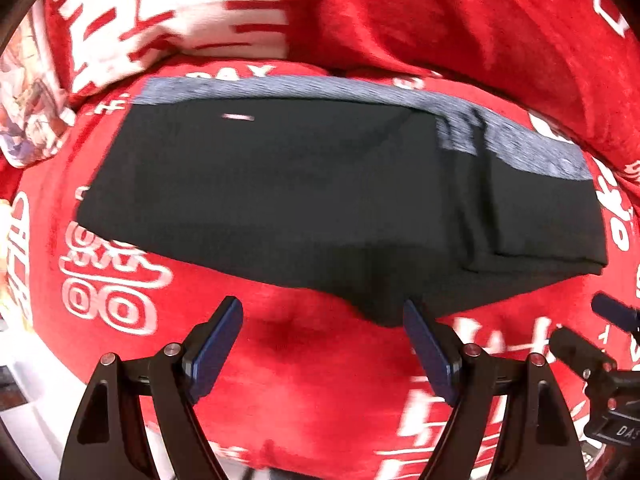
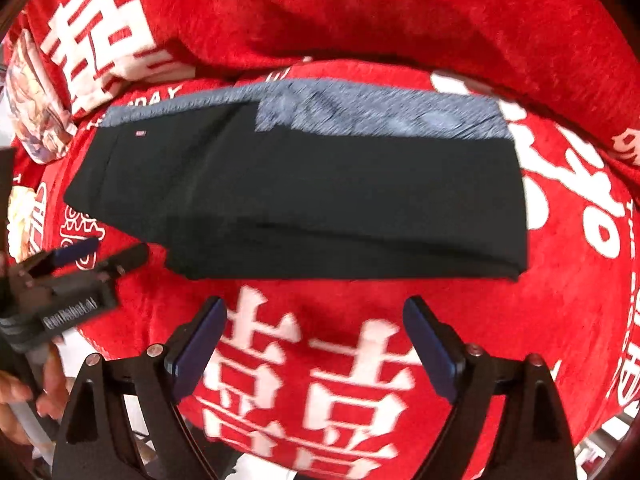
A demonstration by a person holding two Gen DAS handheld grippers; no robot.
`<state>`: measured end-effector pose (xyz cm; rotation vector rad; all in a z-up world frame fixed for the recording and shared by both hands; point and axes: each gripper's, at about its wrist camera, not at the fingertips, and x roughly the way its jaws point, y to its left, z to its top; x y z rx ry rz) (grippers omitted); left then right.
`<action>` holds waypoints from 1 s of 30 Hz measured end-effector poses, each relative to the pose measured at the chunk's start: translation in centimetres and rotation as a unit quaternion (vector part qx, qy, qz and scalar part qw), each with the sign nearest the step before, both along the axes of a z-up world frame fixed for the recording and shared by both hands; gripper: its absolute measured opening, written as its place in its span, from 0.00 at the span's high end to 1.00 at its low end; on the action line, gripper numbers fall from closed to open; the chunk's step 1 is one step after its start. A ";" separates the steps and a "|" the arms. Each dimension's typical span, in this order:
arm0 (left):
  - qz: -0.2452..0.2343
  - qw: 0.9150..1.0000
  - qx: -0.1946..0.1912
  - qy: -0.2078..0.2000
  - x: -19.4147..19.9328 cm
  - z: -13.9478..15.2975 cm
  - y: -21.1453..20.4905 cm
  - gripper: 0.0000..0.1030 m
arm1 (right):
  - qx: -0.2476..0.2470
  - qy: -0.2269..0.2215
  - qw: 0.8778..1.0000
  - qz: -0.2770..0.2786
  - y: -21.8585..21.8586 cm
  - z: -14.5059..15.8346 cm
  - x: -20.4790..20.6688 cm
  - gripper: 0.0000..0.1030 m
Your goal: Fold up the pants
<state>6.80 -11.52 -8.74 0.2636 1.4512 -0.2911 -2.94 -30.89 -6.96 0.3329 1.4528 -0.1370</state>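
Nearest the lens in the left wrist view, the left gripper [image 1: 322, 316] stands spread wide with nothing between its blue pads, only red blanket [image 1: 280, 360] beneath. One pad's tip meets the near edge of the pants [image 1: 300, 200] in the picture; whether it touches the cloth cannot be told. In the right wrist view the right gripper [image 2: 316, 312] is likewise released and empty, its jaws standing apart over the white lettering, clear of the cloth.

Beyond both pairs of tongs lie the pants [image 2: 320, 200], a dark folded bundle flat on the blanket, with a grey band [image 2: 380, 114] along the far edge. Its long axis runs across the views, side to side, square to the way the fingers point. Both grippers sit just on the near side of it, the left one closer to the cloth's edge. The fold looks largely done; any further fold would probably take up one short end and carry it along that axis. A patterned cushion [image 1: 28, 92] lies far left.
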 end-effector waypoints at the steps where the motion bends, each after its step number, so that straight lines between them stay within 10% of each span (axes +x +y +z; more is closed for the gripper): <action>1: 0.001 1.000 -0.001 -0.001 0.5 0.1 0.9 0.19 | 0.006 0.010 1.000 -0.005 0.8 -0.2 0.3 0.11; 23: 0.089 0.996 -0.010 0.014 7.6 -3.0 14.1 0.19 | 0.001 0.048 0.998 0.038 11.3 -3.6 8.8 0.11; 30: 0.168 0.983 -0.056 0.042 9.2 -4.1 18.2 0.19 | 0.000 0.056 0.998 0.038 11.7 -4.8 9.8 0.11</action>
